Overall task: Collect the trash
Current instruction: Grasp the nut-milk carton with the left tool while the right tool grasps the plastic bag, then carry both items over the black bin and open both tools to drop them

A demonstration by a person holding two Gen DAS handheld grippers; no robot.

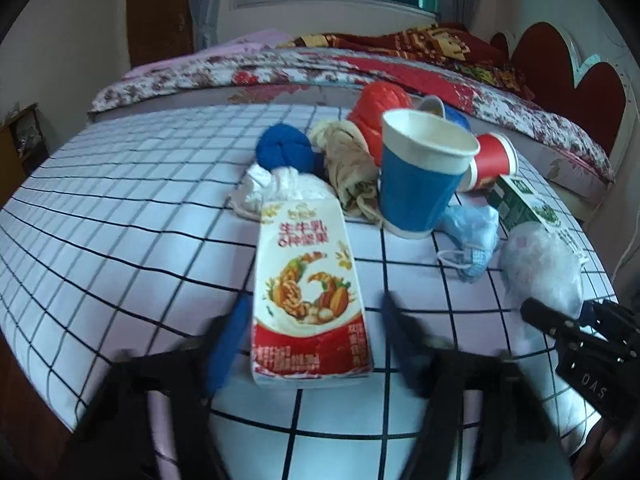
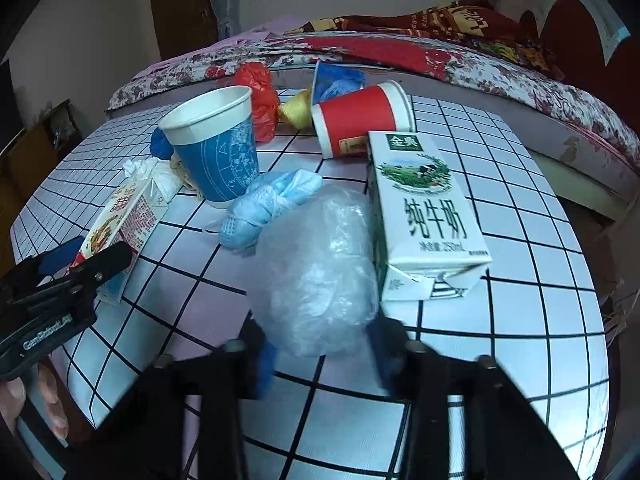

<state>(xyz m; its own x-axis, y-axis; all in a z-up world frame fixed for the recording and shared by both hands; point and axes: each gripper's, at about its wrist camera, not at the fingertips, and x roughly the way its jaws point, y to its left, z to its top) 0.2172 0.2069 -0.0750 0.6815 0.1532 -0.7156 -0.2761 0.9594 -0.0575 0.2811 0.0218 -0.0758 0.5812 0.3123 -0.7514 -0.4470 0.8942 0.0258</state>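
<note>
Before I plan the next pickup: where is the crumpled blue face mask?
The blue face mask lies on the checked tablecloth mid-table, in front of the upright blue cup and left of the clear plastic bag.

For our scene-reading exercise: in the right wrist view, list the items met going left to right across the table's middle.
Red-and-white nut-milk carton → upright blue paper cup → knotted light-blue face mask → crumpled clear plastic bag → white-and-green milk carton.
</note>
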